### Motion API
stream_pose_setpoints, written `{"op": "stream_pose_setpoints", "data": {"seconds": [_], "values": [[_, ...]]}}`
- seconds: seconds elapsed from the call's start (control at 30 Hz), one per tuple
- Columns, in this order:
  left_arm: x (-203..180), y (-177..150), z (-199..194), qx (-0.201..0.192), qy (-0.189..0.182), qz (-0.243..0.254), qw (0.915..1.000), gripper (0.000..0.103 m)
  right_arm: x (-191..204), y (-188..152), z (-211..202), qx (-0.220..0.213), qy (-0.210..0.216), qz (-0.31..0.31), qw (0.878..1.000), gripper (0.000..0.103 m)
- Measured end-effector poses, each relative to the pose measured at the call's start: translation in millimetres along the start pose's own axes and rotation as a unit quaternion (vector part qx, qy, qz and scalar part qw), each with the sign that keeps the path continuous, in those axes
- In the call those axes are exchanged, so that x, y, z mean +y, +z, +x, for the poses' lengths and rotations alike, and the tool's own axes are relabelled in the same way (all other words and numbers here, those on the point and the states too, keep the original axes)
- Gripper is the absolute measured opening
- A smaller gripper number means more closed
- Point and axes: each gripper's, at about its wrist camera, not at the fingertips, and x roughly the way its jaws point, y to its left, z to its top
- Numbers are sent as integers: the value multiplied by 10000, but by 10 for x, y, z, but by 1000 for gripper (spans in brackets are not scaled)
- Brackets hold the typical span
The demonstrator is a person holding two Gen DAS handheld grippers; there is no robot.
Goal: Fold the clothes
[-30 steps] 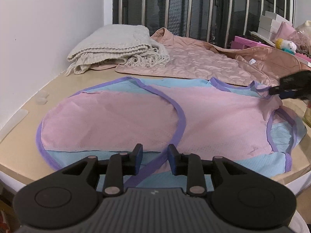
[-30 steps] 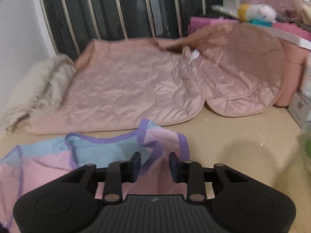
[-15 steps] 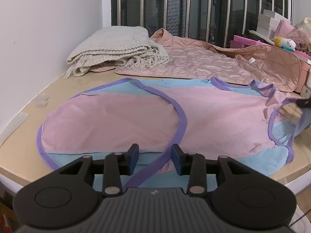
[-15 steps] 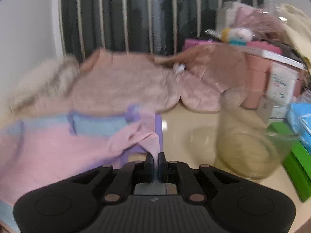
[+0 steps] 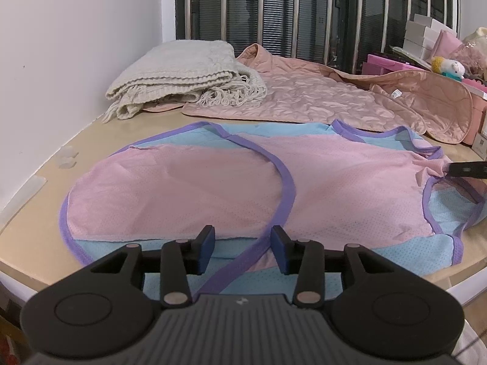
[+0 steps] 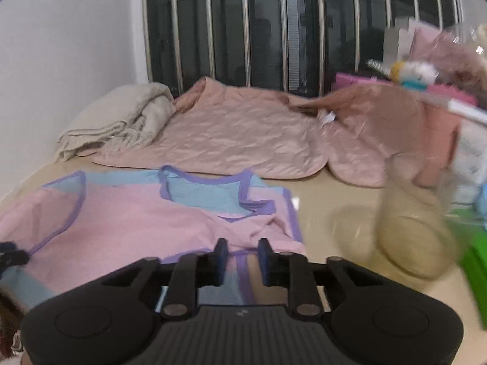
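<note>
My right gripper [image 6: 243,261], clamped on the shoulder fabric half a second ago, now stands apart at lower centre over the pink-and-blue vest [image 5: 213,188] lying flat on the counter [image 5: 45,213], left gripper [image 5: 242,251] also apart, so that corner is released.

My top [image 5: 213,188] is pink and light blue mesh with purple trim. The quilted jacket [image 5: 319,103] behind it is dusty pink, the fringed blanket [image 5: 182,73] cream, and my fingers [image 5: 207,243] have dark blue pads.
</note>
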Motion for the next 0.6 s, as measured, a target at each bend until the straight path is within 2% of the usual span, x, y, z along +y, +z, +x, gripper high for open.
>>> {"op": "stream_pose_setpoints", "data": {"seconds": [0.03, 0.1, 0.2, 0.3, 0.33, 0.37, 0.4, 0.47, 0.57, 0.6], "values": [[0, 1, 1, 4, 1, 1, 10000, 41, -33, 27, 126, 69, 33, 119, 9999, 14], [0, 6, 0, 14, 3, 4, 10000, 41, 20, 3, 45, -12, 132, -21, 9999, 5], [10, 12, -16, 32, -12, 13, 10000, 41, 120, -48, -134, -170, 285, -295, 9990, 5], [88, -5, -136, -114, -300, 93, 9994, 42, 219, -98, -312, -327, 437, -568, 9969, 15], [126, -21, -205, -205, -508, 193, 9983, 45, 252, -115, -372, -380, 488, -659, 9959, 23], [158, -40, -274, -292, -712, 330, 9965, 50, 285, -132, -431, -432, 539, -750, 9948, 27], [177, -68, -340, -361, -897, 561, 9937, 54, 373, -188, -485, -415, 766, -1035, 9908, 32], [186, -126, -412, -402, -1148, 1029, 9872, 59, 578, -322, -590, -343, 1305, -1697, 9762, 32], [179, -200, -368, -298, -1239, 1554, 9796, 59, 886, -522, -747, -230, 2095, -2665, 9405, 32], [180, -222, -344, -292, -1266, 1654, 9776, 59, 920, -541, -690, -154, 2150, -2696, 9385, 31]]}}
